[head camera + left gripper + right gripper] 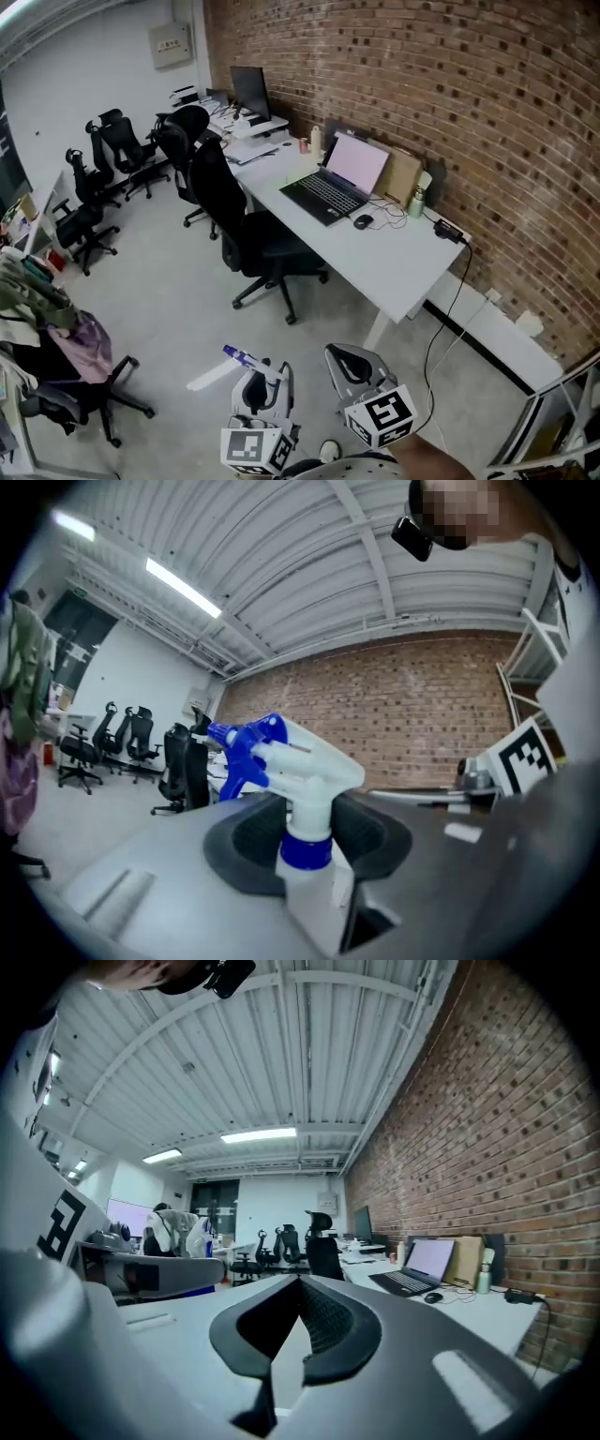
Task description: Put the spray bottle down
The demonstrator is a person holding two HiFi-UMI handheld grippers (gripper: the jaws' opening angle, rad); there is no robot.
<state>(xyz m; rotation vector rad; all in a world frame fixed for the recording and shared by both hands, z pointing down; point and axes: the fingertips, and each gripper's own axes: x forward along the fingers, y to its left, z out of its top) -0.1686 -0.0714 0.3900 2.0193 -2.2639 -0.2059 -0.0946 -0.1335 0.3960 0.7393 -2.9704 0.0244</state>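
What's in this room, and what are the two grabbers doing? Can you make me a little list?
place: office with a brick wall
left gripper: shut on the spray bottle, gripping its neck
right gripper: shut, empty
desk: white, with an open laptop and a mouse
chair: black, at the desk
task: spray bottle not put down yet

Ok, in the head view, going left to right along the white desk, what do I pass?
monitor → open laptop → green bottle → black power block. The mouse and the small red container fall within the laptop's span, so they are left out.
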